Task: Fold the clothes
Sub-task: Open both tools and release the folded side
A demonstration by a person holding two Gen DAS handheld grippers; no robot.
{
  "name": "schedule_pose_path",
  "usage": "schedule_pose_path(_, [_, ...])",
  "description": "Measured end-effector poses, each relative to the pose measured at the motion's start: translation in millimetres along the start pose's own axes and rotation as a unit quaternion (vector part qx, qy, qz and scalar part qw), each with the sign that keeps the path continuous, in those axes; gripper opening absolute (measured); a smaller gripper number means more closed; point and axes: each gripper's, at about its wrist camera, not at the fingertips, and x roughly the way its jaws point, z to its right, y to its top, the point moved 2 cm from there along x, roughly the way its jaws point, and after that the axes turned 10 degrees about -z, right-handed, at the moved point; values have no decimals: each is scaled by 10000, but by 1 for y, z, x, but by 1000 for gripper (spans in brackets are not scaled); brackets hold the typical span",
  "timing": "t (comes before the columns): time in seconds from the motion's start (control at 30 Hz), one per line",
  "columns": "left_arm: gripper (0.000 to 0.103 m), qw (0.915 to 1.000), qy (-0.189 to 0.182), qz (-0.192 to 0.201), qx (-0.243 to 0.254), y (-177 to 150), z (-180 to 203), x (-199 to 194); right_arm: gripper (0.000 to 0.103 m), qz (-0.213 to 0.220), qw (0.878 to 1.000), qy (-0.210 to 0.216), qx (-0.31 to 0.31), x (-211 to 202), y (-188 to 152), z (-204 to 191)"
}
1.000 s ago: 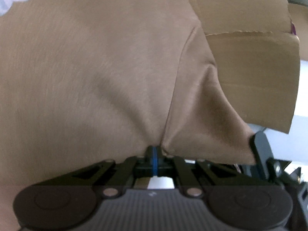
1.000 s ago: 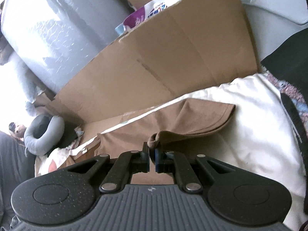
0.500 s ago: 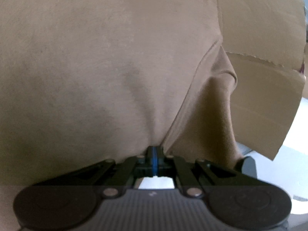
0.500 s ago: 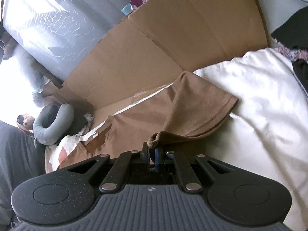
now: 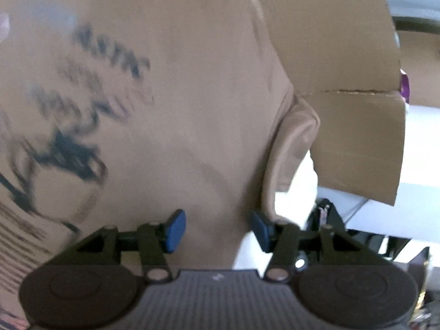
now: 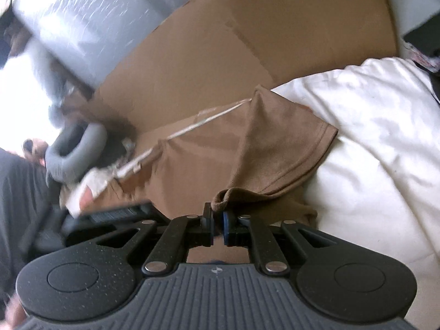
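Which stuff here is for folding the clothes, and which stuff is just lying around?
For the job:
- brown cotton T-shirt with a black print
- left gripper, open
- right gripper, pinching the shirt's edge
- white padded bedding, which the shirt lies on

Just lying about:
- big brown cardboard sheet
- grey U-shaped neck pillow
- shiny grey plastic-wrapped bundle

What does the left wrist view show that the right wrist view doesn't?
Only the left wrist view shows the blurred dark print on the brown T-shirt and the open left gripper. Only the right wrist view shows the right gripper shut on a bunched edge of the shirt, the white bedding and a grey neck pillow. Both show the shirt and the cardboard box.
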Motion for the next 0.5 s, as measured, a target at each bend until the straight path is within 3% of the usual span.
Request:
schedule_pose_path(0.13, [56, 9995, 179, 173, 217, -9, -1, -17, 8, -154, 9995, -104, -246, 6, -8, -7])
schedule_pose_path(0.2, [57, 9988, 238, 242, 343, -6, 20, -12, 24, -232, 9989, -155, -369, 9, -13, -10])
schedule_pose_path(0.27, [57, 9981, 297, 283, 457, -2, 22, -5, 47, -309, 9981, -207, -492, 12, -17, -13])
schedule_pose_path(0.43, [57, 9952, 447, 292, 817, -11, 37, 21, 47, -364, 9964, -308, -704, 5, -23, -18])
schedule_pose_path(0.5, [57, 9930, 531, 231, 1027, -18, 26, -2, 47, -210, 9962, -499, -679, -5, -24, -12])
